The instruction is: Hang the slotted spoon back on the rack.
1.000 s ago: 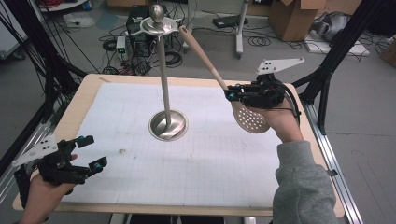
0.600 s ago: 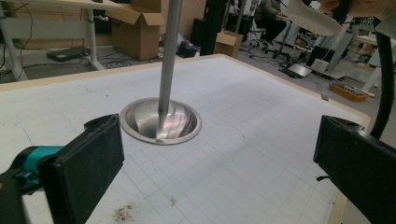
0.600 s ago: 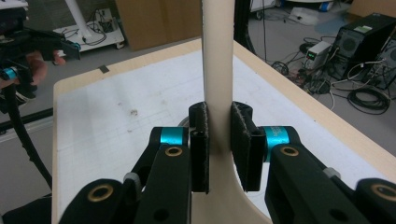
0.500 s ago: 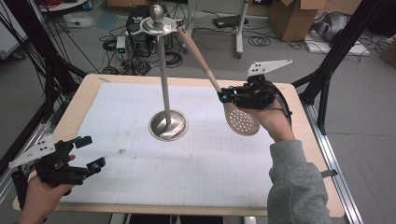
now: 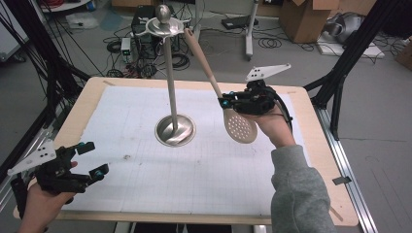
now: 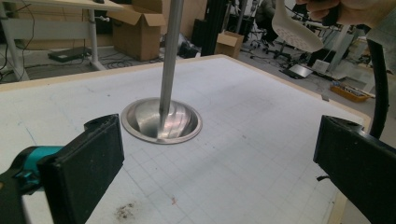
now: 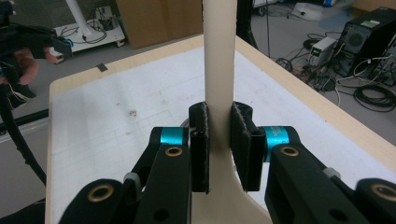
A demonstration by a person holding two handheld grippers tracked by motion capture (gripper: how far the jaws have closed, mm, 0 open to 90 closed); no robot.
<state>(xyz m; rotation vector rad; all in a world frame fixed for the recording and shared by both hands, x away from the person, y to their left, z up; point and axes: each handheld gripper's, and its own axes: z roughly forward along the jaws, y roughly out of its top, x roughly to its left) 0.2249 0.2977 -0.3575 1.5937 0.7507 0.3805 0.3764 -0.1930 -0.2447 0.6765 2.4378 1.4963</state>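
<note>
- Right gripper [image 5: 224, 103] clamped on slotted spoon [image 5: 239, 125]; since a sec ago moved left, handle tip nearer stand [image 5: 173, 130] top, so hanging is prob close.
- Left gripper [image 5: 93, 159] open, idle near-left.

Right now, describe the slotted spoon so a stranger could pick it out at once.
Start at the white gridded mat covering the wooden table, then find the tall metal stand rising from its round base near the middle. Just right of it, the right gripper clamps the slotted spoon by its handle. It is the one cream-coloured utensil, with a hole-dotted oval bowl hanging low and its long handle slanting up toward the stand's top.
</note>
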